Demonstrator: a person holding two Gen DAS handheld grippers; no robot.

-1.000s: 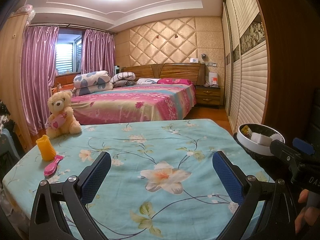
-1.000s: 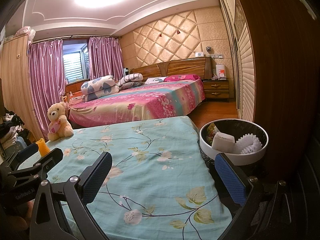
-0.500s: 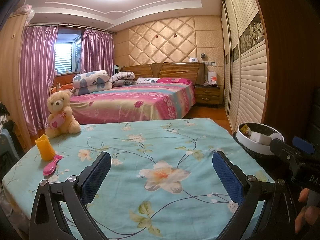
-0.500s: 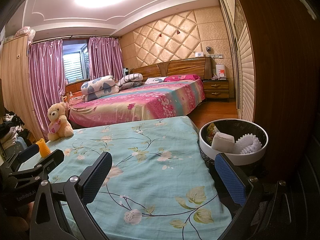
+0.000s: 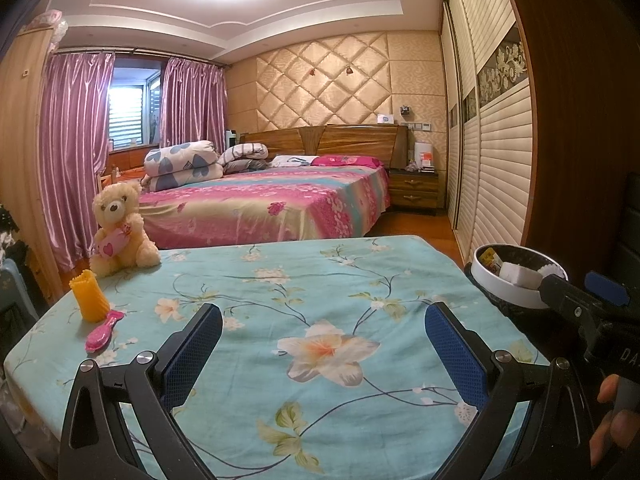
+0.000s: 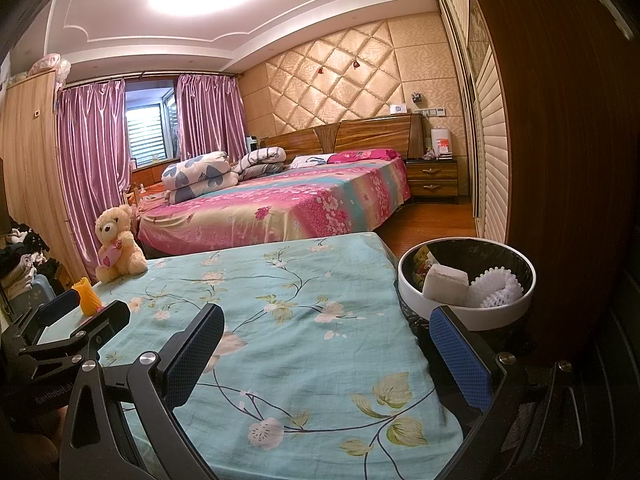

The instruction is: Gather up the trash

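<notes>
**Asker:** How do your fingers stand?

**Me:** My left gripper (image 5: 323, 344) is spread wide with nothing between its blue pads, low in the frame over the flowered sheet (image 5: 280, 300). My right gripper (image 6: 326, 354) is just as wide and empty, its right-hand finger low at the sheet's right edge, in front of the bin.

**Asker:** And the trash?

**Me:** The trash bin (image 6: 496, 314) sits right of centre in the right view, just beside the sheet's edge. Inside lie a white block (image 6: 445, 283), a white foam net (image 6: 498, 289) and a coloured wrapper (image 6: 422, 258). On the sheet I see no loose litter; I judge the collecting mostly done, perhaps finished.

**Asker:** What remains there?

**Me:** At the left of the left view: a teddy bear (image 5: 120, 230), a yellow ridged cup (image 5: 90, 296) and a pink brush (image 5: 105, 330). They look like belongings to me, not rubbish.

**Asker:** Room to move?

**Me:** The sheet's middle is open. The dark wardrobe panel (image 6: 560, 120) crowds the right side behind the bin, and the two grippers sit near each other.
</notes>
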